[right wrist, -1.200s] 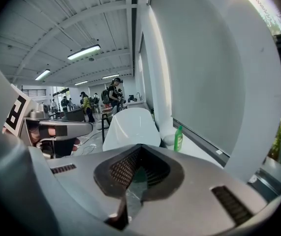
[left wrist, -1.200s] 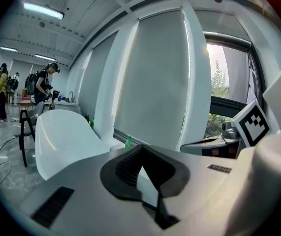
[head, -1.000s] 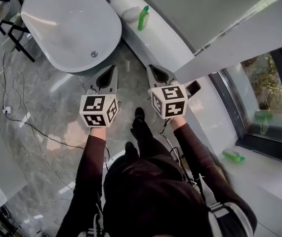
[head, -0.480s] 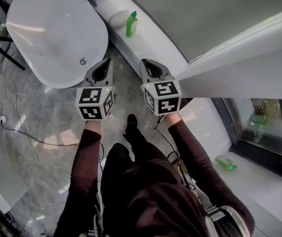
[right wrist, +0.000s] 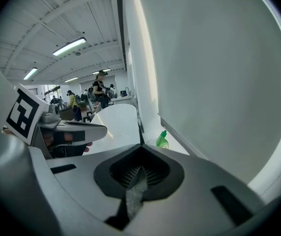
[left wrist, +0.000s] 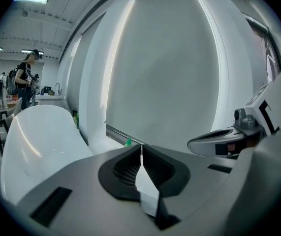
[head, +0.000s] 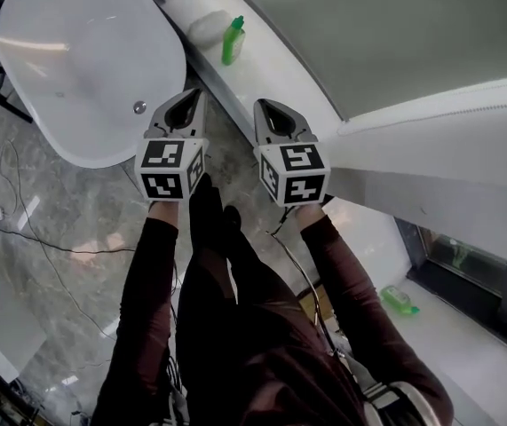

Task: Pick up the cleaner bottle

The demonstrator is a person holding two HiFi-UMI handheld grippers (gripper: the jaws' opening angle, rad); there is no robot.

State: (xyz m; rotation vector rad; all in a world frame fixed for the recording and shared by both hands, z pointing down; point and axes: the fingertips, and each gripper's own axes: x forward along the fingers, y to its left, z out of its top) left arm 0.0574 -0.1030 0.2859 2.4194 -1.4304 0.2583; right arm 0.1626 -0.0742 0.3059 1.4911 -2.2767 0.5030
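The cleaner bottle (head: 233, 41) is green with a green cap and stands upright on a white ledge (head: 275, 82) along the wall, next to a white rounded object (head: 207, 27). It shows small in the left gripper view (left wrist: 127, 142) and larger in the right gripper view (right wrist: 163, 140). My left gripper (head: 188, 94) and right gripper (head: 265, 105) are held side by side over the floor, short of the bottle, pointing toward the ledge. Both are shut with nothing between the jaws (left wrist: 141, 146) (right wrist: 141, 146).
A white bathtub (head: 84, 60) stands left of the ledge, close to my left gripper. A cable (head: 31, 233) runs over the marble floor at the left. A second green bottle (head: 400, 300) lies at the lower right by a window. Several people stand far off (right wrist: 100, 90).
Both grippers have moved forward toward the ledge, and the bottle now lies closer ahead of them. The person has stepped forward. The jaws have stayed shut.
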